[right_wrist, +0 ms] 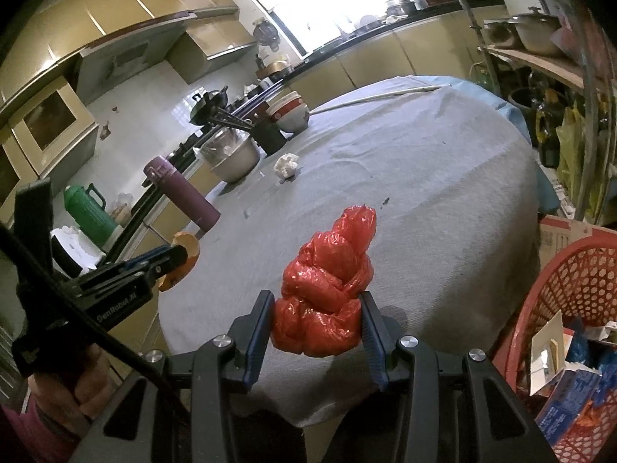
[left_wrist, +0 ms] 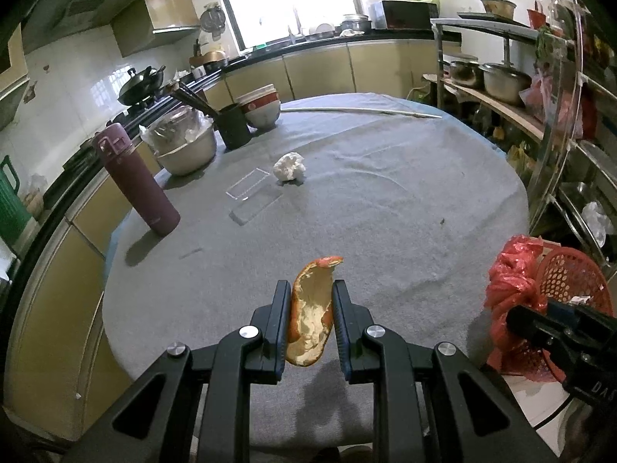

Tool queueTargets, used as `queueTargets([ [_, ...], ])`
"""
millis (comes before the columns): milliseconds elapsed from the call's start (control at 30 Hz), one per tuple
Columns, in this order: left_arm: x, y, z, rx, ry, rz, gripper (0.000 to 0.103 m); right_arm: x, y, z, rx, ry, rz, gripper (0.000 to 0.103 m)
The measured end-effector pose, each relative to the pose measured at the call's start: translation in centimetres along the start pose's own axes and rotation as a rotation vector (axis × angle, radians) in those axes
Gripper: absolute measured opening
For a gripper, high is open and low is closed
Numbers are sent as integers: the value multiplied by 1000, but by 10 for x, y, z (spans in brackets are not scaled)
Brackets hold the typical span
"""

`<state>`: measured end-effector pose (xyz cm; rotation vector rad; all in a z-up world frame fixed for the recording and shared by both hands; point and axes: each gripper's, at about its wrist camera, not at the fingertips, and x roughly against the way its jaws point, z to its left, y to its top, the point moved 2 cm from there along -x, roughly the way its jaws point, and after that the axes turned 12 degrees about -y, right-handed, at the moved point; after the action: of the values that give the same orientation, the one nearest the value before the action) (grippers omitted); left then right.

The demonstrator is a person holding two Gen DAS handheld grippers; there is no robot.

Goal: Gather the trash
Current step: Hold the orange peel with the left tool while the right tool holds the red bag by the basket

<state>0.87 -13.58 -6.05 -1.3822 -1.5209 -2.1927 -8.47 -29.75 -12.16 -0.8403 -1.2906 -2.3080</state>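
Orange peel (left_wrist: 310,314) is hanging pinched between the left gripper's (left_wrist: 311,318) fingers above the grey table (left_wrist: 385,208). Beside it, the right gripper (right_wrist: 318,322) is squeezing a crumpled red plastic bag (right_wrist: 327,281) near the red basket (right_wrist: 555,289). Farther back, a white paper wad (left_wrist: 289,167) is lying on the cloth beside the purple flask (left_wrist: 135,177).
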Motion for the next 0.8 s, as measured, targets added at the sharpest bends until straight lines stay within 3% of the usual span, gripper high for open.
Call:
queueTargets([
  [800, -14, 1, -17, -39, 0, 26, 22, -5, 3, -18, -57, -2, 13, 47],
])
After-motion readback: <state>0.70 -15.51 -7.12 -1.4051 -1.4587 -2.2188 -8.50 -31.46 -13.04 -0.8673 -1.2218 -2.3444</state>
